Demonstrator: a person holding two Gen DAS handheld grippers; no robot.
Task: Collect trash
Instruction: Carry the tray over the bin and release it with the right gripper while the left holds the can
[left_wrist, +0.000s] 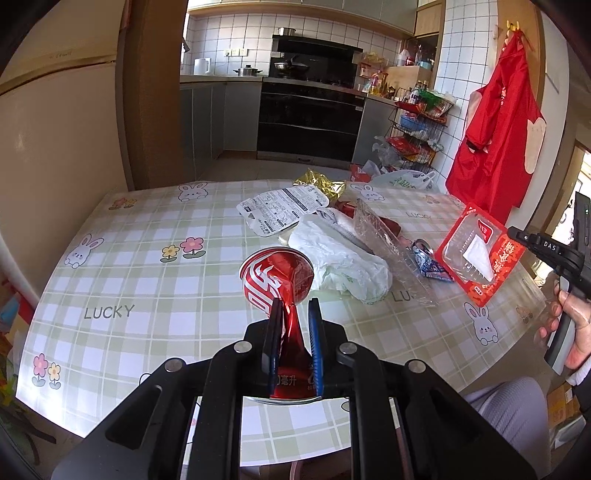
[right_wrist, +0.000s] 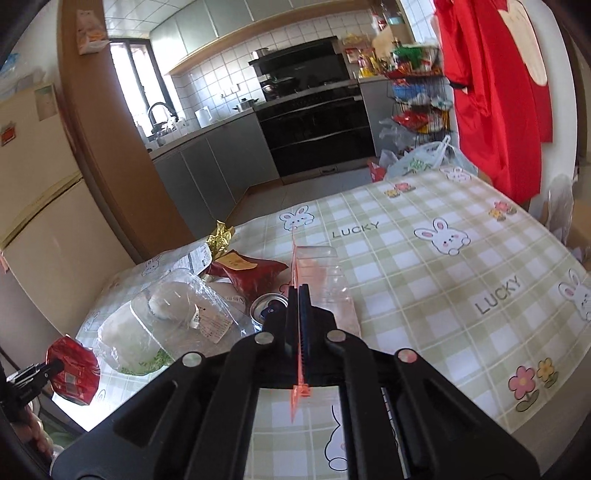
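Left gripper: jaws pinched on the crushed red can, gripping the dented waist where it's narrow enough to fit. Can is held above the table, top end pointing away from me, so it's clear of the pile and ready to carry off.

Right gripper: jaws pressed together on the thin edge of the red-rimmed clear plastic tray. Edge grip because the tray is too wide and flimsy to span; it hangs sideways off the jaws, lifted off the cloth. The left view shows the same tray held up in the air to the right.

Just past both grippers, the rest of the trash is still on the table: white crumpled bag, clear clamshell box, small blue can lying beside it, dark red snack pouch. Further out: printed white sachet, then gold foil wrapper near the far edge.

My read: both hands loaded, next is a drop-off. No bin visible in either view. Several pieces left, so early to midway.
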